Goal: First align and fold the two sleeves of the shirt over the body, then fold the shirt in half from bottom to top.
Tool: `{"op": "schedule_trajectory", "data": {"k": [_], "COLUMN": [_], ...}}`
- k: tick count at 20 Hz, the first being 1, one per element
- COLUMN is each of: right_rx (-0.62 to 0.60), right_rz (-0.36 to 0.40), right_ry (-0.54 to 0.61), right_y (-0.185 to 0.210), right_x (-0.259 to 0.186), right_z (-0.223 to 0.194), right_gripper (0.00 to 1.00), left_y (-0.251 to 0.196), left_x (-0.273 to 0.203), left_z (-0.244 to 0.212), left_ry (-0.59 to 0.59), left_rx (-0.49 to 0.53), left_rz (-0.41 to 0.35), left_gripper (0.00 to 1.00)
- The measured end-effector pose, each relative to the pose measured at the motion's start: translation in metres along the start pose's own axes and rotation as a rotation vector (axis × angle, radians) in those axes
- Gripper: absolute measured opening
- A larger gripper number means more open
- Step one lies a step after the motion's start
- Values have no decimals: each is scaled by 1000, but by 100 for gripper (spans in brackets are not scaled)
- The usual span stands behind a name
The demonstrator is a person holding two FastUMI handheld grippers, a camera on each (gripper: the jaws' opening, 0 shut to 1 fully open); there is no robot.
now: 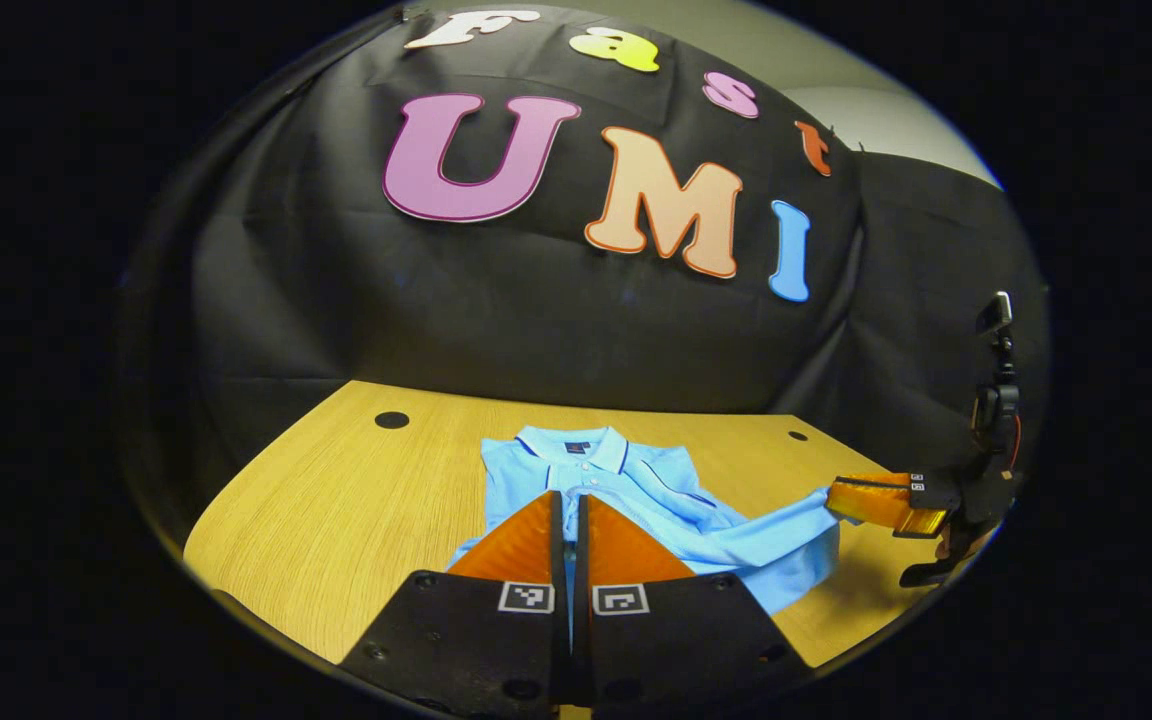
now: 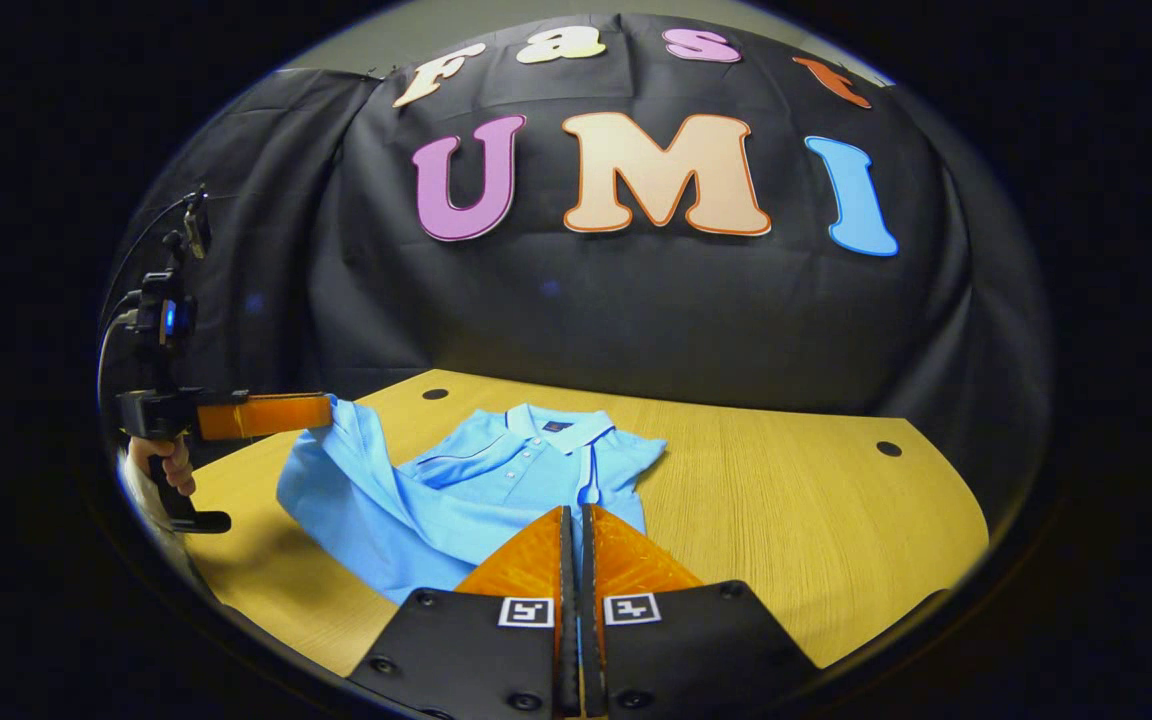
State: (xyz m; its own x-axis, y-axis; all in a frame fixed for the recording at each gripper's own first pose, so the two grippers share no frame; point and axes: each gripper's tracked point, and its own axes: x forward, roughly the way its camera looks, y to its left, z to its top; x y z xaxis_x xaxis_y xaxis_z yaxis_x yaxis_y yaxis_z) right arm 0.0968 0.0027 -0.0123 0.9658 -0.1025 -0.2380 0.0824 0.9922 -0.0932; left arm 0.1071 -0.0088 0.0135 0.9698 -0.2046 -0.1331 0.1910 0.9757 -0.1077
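A light-blue shirt [image 2: 496, 480] is laid on the wooden table [image 2: 786, 500]. Its cloth is pinched by the left gripper [image 1: 571, 500] and the right gripper [image 2: 576, 515], fingers closed; one corner is held raised.

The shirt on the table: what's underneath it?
Under the shirt lies the wooden table, bare on the sides. One edge is lifted off the wood, pinched in the other claw. Whatever lies beneath the flat part is covered by the fabric.
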Motion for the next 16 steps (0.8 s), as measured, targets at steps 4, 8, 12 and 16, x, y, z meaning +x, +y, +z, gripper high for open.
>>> {"op": "schedule_trajectory", "data": {"k": [4,8,12,16], "right_rx": [46,67,126,175], "right_rz": [-47,-78,-94,-129], "right_ry": [21,57,105,142], "right_y": [-16,-30,-40,-53], "right_x": [46,96,152,196], "right_z": [17,26,14,-11], "right_gripper": [4,4,4,4], "left_y": [22,40,58,73], "left_x": [47,91,135,171], "left_z": [9,8,7,-8], "left_ry": [7,39,64,106], "left_rx": [-3,23,50,62], "left_rz": [52,107,171,224], "left_gripper": [0,0,0,0]}}
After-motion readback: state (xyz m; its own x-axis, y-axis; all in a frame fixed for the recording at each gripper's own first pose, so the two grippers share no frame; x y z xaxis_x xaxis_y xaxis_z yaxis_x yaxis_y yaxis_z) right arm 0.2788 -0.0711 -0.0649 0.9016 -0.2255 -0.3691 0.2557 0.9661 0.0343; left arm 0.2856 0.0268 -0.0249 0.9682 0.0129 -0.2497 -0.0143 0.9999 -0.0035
